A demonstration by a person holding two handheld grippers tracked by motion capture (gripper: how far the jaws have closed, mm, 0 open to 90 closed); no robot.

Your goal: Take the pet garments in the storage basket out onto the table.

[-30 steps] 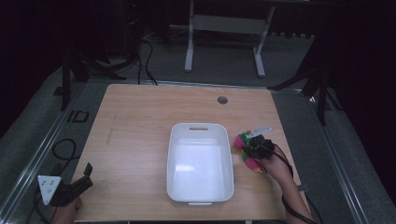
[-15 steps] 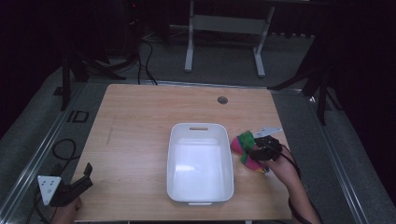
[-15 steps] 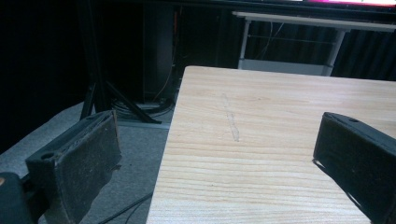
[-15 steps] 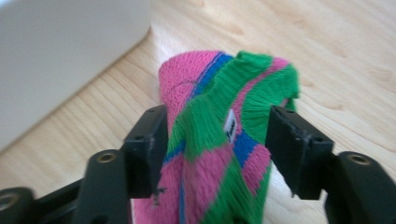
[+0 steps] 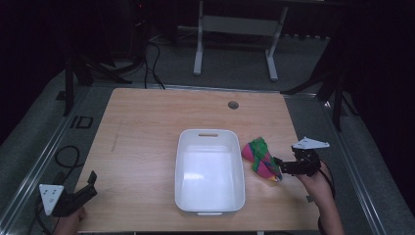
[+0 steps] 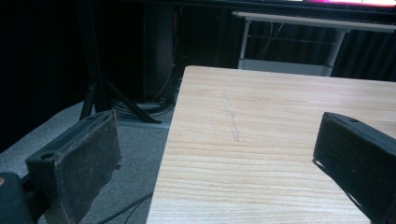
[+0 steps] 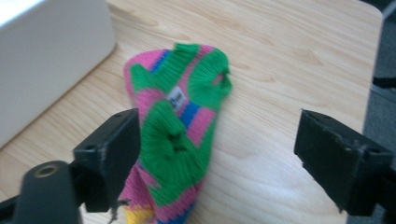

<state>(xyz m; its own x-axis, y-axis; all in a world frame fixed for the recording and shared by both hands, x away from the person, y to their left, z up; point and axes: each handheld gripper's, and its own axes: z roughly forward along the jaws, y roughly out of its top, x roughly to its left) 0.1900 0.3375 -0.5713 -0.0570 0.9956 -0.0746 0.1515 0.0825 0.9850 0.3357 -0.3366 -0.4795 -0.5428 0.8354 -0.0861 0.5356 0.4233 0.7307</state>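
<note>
Both grippers black, 2 jaws each. Left gripper: dark body w/ white 3-cornered plate on top, small dark dots near its corners; black cable loops on floor nearby. In left gripper view the jaws are thick rectangular blocks, faces lined w/ worn grey-black pads, edges a bit frayed, 1 round hole at each block's top end. Right gripper: black boxy body, pale grey 3-cornered plate on top, black cable curling past the wrist. In right gripper view, jaw blocks matte black, chipped along edges, w/ a round brass-ringed hole on the mount. No sleeves visible at the wrists.
</note>
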